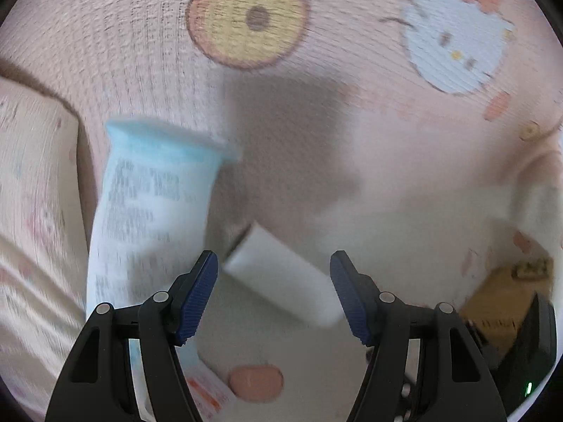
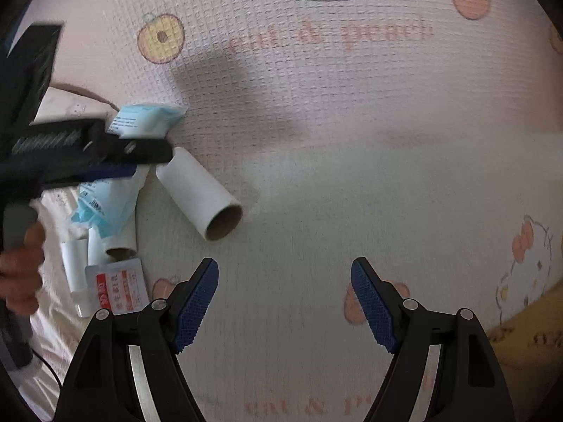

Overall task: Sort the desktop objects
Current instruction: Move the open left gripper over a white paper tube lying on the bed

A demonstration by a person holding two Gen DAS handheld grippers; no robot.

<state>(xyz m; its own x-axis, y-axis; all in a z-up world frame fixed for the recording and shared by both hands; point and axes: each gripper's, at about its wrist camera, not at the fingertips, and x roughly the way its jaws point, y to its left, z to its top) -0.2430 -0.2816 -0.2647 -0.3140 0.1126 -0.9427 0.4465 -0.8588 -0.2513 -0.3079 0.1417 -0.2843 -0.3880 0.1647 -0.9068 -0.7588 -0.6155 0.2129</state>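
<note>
My left gripper (image 1: 273, 263) is open, its blue pads hanging just above a white cardboard roll (image 1: 281, 277) that lies on the cartoon-printed mat (image 1: 352, 140). A light blue packet with printed text (image 1: 147, 204) lies just left of it. In the right wrist view the same roll (image 2: 198, 193) lies at left, with the left gripper's black fingers (image 2: 116, 154) over the blue packet (image 2: 147, 119). My right gripper (image 2: 285, 270) is open and empty above bare mat (image 2: 352, 176).
A small pile sits at lower left of the right wrist view: another cardboard roll (image 2: 119, 242), a white tube (image 2: 75, 270) and a red-and-white sachet (image 2: 118, 286). A brown box (image 1: 503, 302) and a black device (image 1: 527, 351) lie at the left view's lower right. A folded cloth (image 1: 31, 211) lies left.
</note>
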